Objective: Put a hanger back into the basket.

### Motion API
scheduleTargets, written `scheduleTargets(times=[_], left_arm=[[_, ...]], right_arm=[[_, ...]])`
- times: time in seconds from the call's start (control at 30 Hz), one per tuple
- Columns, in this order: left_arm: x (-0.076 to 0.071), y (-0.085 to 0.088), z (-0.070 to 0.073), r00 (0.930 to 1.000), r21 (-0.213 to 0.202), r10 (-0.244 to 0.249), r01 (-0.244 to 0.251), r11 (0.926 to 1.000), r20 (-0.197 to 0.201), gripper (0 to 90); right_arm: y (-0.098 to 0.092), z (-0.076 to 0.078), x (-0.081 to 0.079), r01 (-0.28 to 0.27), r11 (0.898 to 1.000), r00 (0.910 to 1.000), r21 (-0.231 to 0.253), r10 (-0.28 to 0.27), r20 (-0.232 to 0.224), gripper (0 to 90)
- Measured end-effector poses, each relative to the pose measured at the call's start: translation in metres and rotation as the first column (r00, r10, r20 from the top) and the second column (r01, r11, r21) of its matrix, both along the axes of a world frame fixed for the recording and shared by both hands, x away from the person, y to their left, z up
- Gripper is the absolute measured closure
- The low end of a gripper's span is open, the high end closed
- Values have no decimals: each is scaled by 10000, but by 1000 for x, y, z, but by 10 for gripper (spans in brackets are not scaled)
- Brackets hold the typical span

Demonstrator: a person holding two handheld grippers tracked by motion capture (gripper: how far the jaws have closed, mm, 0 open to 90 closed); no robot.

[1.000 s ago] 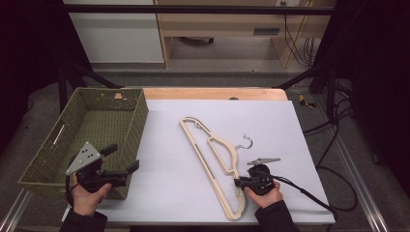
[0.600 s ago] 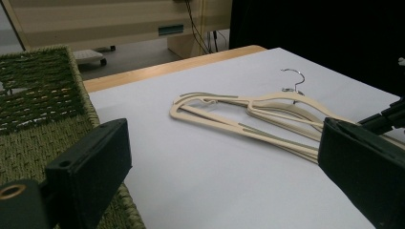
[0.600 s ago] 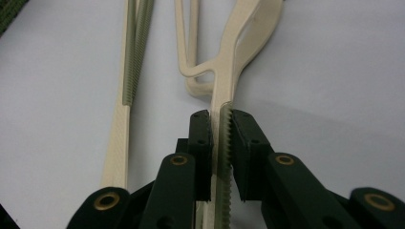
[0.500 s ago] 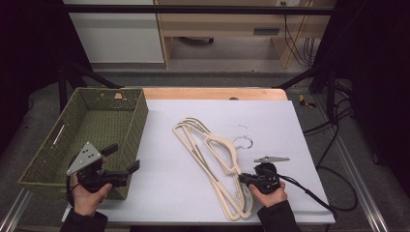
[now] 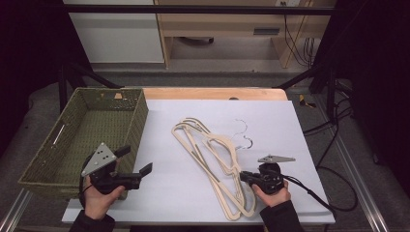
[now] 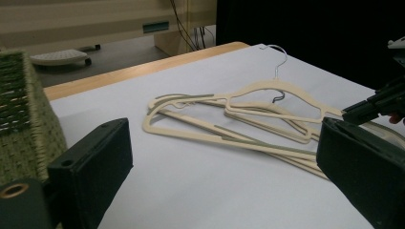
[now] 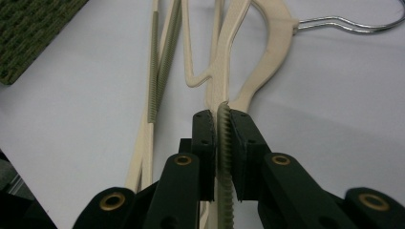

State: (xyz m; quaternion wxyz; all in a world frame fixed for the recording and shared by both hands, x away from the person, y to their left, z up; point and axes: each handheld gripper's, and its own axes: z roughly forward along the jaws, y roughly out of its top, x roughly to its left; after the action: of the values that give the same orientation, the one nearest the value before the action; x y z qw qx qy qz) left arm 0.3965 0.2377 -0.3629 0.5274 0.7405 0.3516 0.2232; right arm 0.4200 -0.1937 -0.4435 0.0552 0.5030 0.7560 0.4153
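Nearest me, the right gripper (image 7: pixel 220 119) has just finished pinching down on a cream hanger's (image 5: pixel 212 159) ribbed shoulder, mid-table. I'd lift slowly so the stacked ones don't snag. Left gripper (image 5: pixel 140 173) hovers wide open, empty, beside the basket (image 5: pixel 140 116).

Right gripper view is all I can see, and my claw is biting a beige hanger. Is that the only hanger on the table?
Observer: No, there are two hangers lying stacked on each other. The high view shows two metal hooks. Your right claw has just been closing, with one hanger's ribbed edge between its jaws.
Operator: Where's my other claw?
Observer: The left claw is open and holds nothing, over the table by the near corner of the green basket.
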Motion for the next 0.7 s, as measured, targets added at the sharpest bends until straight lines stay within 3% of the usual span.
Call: scheduleTargets(times=[0.17, 0.7], left_arm=[[5, -24, 2, 9994, 296, -315, 320, 9991, -175, 53], [40, -98, 3, 9915, 502, -1174, 1203, 9915, -562, 124]], right_arm=[[-1, 5, -4, -364, 9993, 9983, 79, 360, 464, 830], [0, 9, -14, -1011, 9929, 9929, 631, 967, 692, 850]])
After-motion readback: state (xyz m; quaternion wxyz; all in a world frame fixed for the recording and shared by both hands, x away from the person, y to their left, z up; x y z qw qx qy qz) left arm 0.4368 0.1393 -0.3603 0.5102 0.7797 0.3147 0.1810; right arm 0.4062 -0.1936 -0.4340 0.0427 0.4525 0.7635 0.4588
